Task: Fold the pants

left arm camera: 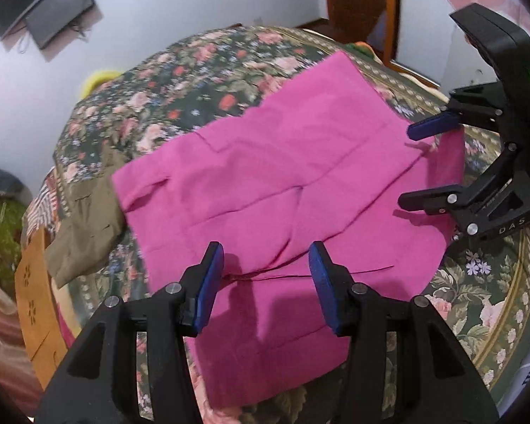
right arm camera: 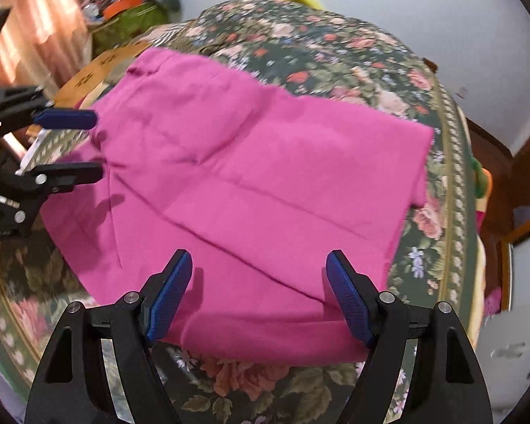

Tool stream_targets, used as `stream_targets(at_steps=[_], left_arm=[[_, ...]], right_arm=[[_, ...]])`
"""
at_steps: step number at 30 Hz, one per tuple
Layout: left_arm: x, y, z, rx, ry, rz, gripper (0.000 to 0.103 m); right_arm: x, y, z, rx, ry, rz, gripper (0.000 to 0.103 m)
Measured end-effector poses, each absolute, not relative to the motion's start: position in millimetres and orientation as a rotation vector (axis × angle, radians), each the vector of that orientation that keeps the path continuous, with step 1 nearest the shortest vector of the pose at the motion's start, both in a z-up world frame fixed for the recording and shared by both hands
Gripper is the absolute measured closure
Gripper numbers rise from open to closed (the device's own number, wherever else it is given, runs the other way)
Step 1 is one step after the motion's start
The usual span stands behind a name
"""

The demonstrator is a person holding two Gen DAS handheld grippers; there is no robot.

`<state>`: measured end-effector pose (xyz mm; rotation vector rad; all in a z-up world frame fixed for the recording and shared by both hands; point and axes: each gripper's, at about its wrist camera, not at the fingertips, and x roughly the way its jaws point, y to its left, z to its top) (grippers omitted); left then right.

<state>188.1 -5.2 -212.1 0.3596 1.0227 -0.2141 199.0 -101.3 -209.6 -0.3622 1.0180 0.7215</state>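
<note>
The pink pants (left arm camera: 286,190) lie already folded into a compact, slightly uneven rectangle on the floral bedspread (left arm camera: 180,81), with left tongs (left arm camera: 266,275) and right tongs (right arm camera: 259,282) both spread, holding nothing.

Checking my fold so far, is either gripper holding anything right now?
Nothing is held: the left gripper and right gripper are both open above the magenta cloth pants.

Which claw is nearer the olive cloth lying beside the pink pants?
Left. The left claw hovers open over the pants, with the olive cloth off to its left. The right claw is at the opposite side, farther away.
</note>
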Motion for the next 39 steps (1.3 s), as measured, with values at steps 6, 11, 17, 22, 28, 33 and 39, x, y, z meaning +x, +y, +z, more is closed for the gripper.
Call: stream_targets(at_steps=[6,11,17,22,28,33,39], left_arm=[[198,-11,-230,0.358,1.093,-0.242,0.053],[204,-14,-236,0.357,1.101,-0.248,0.053],[205,-18,-237,0.401,1.111,-0.254,0.05],[206,-12,-232,0.401,1.071,-0.188,0.055],[206,0,-218,0.385,1.038,-0.109,0.09],[201,2,-208,0.37,1.027,-0.117,0.091],[199,-10,-207,0.395,1.002,-0.136,0.091]], right_arm=[[202,-97,-223,-0.423,1.019,0.772,0.044],[205,-90,-223,-0.436,0.971,0.8,0.066],[213,-90,-216,-0.352,0.941,0.821,0.096],[211,-102,-204,-0.254,0.929,0.828,0.097],[204,-111,-196,-0.221,0.917,0.816,0.099],[194,-107,-193,-0.26,0.938,0.828,0.094],[188,-90,-200,-0.372,0.929,0.806,0.06]])
